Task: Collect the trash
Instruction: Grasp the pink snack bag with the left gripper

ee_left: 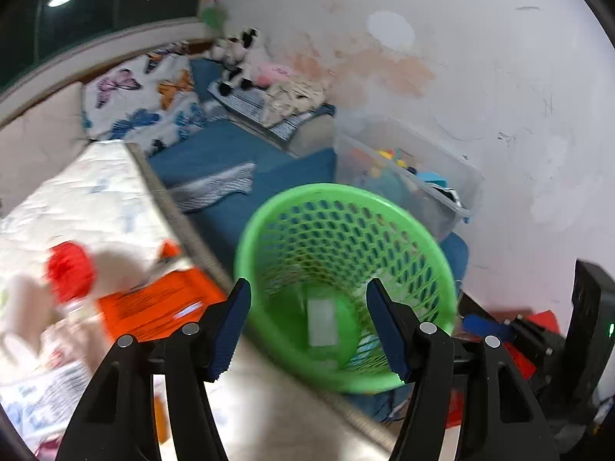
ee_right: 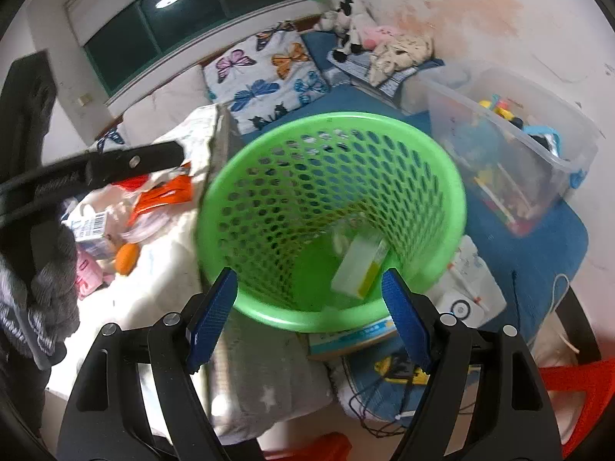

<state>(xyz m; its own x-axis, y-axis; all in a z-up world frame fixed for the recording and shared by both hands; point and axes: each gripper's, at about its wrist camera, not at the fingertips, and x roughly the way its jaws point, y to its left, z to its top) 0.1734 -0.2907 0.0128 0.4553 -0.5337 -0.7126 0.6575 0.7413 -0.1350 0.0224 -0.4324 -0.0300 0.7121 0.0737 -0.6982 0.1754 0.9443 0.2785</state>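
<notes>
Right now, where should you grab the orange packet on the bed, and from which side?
Grip the orange packet by its free edge nearest the green basket, coming down from above. It lies flat and crumpled among other trash on the bed, so only a raised edge gives the fingers something to pinch. The left hand-held gripper is open and closest.

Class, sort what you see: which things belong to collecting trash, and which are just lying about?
Job: green perforated plastic basket; white carton inside it; orange wrapper on the table; small barcoded carton.

Lying about: butterfly-print pillow; clear plastic toy bin; cow plush toy.
</notes>
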